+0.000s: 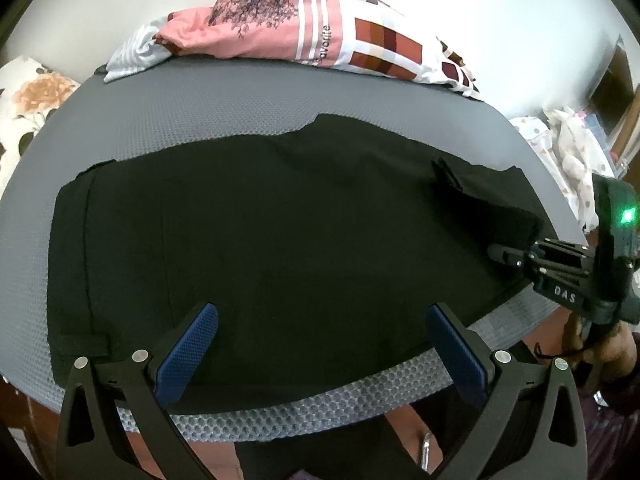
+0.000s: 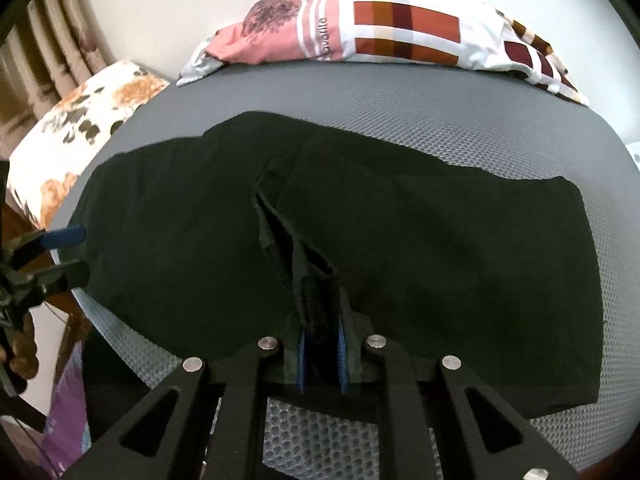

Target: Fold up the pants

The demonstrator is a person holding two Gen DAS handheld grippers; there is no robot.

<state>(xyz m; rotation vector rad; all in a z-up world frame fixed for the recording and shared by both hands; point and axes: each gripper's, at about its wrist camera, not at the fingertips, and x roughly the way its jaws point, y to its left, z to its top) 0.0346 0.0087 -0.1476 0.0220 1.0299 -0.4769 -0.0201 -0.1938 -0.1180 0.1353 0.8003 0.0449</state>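
Floral cushion, upper left of the left view. Grey mat, centre, bearing black pants spread flat across it. Patterned bedding, top centre, at the mat's far edge. Left gripper, bottom centre, jaws apart above the pants, holding nothing. Right gripper, bottom centre of the right view, clamped on a raised fold of the pants.

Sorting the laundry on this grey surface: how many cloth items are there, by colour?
Black: 1, the pants
Pink printed: 1, a crumpled garment
White with red-brown checks: 1, a cloth
Total: 3
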